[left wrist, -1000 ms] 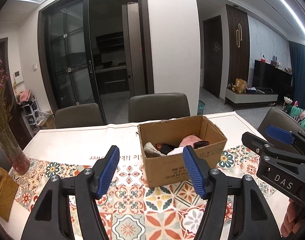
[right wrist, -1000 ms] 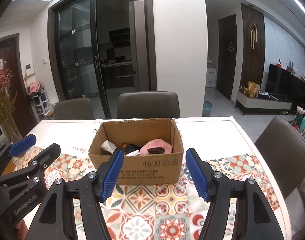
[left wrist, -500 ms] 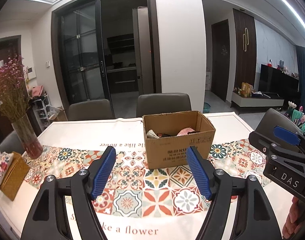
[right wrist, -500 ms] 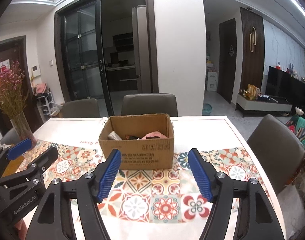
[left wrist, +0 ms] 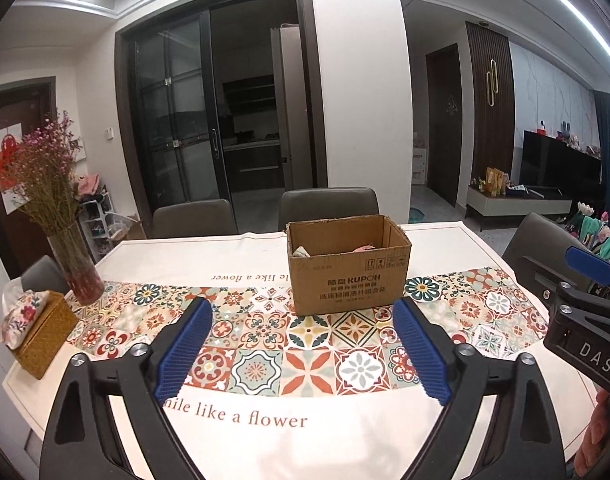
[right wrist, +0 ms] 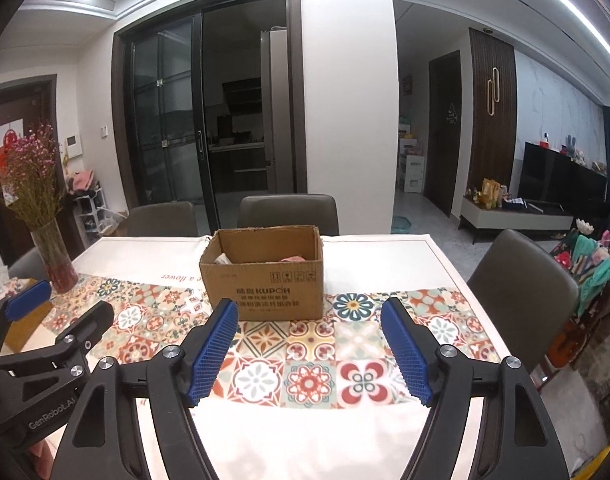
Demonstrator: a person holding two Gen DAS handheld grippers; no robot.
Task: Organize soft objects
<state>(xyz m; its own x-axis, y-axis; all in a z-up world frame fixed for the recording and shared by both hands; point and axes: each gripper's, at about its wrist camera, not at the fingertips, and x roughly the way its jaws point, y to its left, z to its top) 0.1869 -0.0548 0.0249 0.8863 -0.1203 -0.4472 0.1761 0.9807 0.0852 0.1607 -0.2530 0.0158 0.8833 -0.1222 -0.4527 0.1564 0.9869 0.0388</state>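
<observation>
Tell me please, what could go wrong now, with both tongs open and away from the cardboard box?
1. The cardboard box stands open-topped and looks light; a push from the left tongs or right tongs might slide it on the tablecloth.
2. The glass vase of dried flowers stands near the left edge; a wide left swing could tip it.
3. The soft items lie low inside, so grasping is partly blind.

A home's dining room: padded chairs (left wrist: 328,203) ring the clothed counter (left wrist: 241,248), flower vase (left wrist: 78,269), television (right wrist: 561,178) beyond.
</observation>
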